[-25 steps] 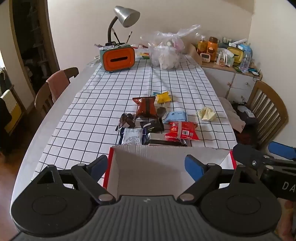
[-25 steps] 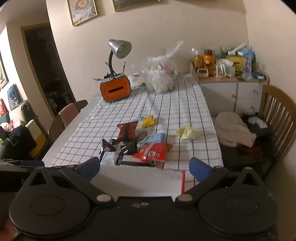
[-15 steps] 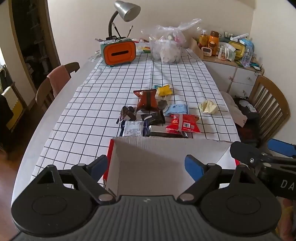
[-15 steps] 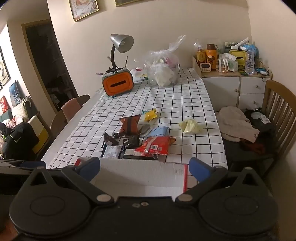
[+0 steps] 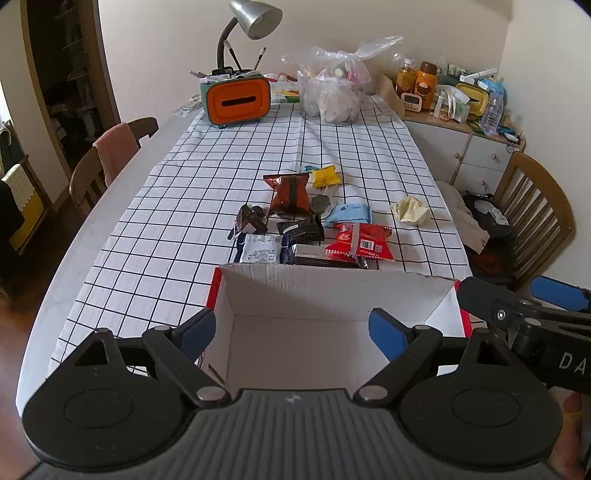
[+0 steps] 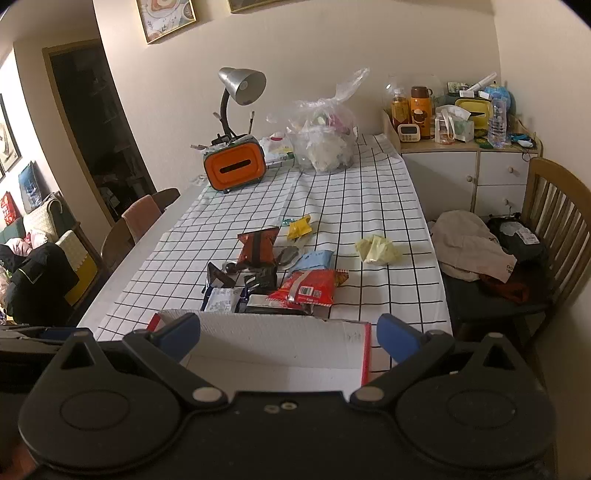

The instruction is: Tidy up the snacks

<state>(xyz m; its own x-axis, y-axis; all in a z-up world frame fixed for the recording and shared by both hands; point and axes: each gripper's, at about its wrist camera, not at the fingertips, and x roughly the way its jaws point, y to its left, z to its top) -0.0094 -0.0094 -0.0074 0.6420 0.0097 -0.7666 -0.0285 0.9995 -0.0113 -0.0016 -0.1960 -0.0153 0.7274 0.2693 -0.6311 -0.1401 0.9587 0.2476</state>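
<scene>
An empty white cardboard box with red outer sides (image 5: 332, 284) (image 6: 280, 332) stands at the near end of the checked tablecloth. Just beyond it lies a heap of snack packets: a red one (image 5: 360, 242) (image 6: 308, 286), a brown one (image 5: 290, 194) (image 6: 258, 245), a yellow one (image 5: 325, 175) (image 6: 300, 226), a light blue one (image 5: 349, 213), a white-and-blue one (image 5: 260, 249) and dark ones (image 5: 301, 230). My left gripper (image 5: 291, 328) hangs open over the box with nothing between its fingers. My right gripper (image 6: 290, 334) is open too, above the box's near right part; it also shows at the right edge of the left wrist view.
At the table's far end stand an orange tissue box (image 5: 236, 99) with a desk lamp (image 5: 255, 22) and a full plastic bag (image 5: 334, 92). A crumpled pale wrapper (image 5: 410, 210) lies right of the snacks. Wooden chairs (image 5: 535, 218) flank the table; a cluttered cabinet (image 6: 461, 162) stands at the back right.
Both views have tilted downward, so the box and snacks sit higher in the frames and more of the box's inside shows. Both grippers stay open and nothing on the table has moved.
</scene>
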